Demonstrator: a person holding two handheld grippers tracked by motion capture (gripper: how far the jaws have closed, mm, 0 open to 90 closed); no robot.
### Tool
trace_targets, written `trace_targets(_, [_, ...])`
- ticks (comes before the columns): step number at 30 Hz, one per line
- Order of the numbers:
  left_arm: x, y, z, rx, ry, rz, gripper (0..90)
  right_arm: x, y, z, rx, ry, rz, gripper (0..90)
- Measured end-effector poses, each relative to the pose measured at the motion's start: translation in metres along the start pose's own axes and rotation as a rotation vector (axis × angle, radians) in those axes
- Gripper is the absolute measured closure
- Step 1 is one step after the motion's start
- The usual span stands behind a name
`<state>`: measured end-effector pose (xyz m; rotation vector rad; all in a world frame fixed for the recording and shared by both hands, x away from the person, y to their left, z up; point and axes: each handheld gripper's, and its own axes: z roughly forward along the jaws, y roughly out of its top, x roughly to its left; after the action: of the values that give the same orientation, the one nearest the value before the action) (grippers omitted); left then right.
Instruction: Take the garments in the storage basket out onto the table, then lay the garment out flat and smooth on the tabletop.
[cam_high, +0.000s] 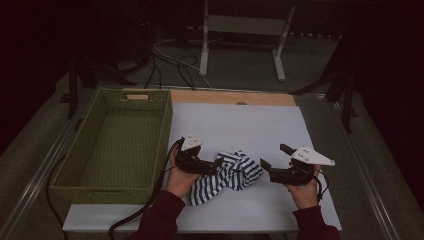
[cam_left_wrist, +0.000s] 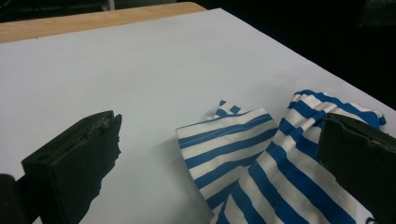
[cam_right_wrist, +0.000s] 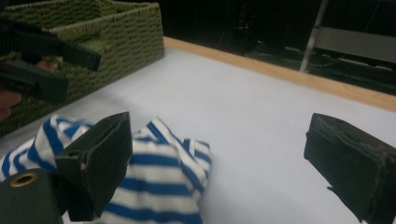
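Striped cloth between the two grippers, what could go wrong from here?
Both grippers are open, so nothing holds the striped cloth yet. The left gripper has only one jaw over the fabric, so closing may pinch just a loose fold. The right gripper sits at the cloth's edge and might miss it. The green woven basket stands close by the left hand.

No readable text, label or number appears anywhere (the striped cloth (cam_high: 231, 173) bears only stripes).

table (cam_high: 260, 120): white top, wooden far edge | on it: green wicker basket (cam_high: 117, 145), striped cloth (cam_high: 227, 175)
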<state>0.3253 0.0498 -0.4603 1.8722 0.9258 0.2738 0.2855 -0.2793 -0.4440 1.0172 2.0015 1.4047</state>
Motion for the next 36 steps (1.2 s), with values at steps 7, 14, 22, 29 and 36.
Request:
trace_targets(7, [0.001,0.000,-0.002,-0.005,0.010,0.001,0.0,-0.004,0.011,0.012,-0.004,0.001,0.020,7.6])
trace_targets(14, [0.001,0.001,-0.003,-0.007,0.015,0.004,0.0,-0.005,0.015,0.023,0.003,0.004,0.022,7.6])
trace_targets(22, [0.002,0.001,-0.003,-0.008,0.018,0.003,0.0,-0.006,0.020,0.032,0.013,0.003,0.016,7.7])
trace_targets(29, [0.003,0.001,-0.004,-0.010,0.021,0.001,0.0,-0.008,0.029,0.046,0.026,0.015,0.021,7.6])
trace_targets(36, [0.005,0.001,-0.005,-0.012,0.024,-0.002,0.0,-0.006,0.039,0.060,0.058,0.042,0.006,7.7])
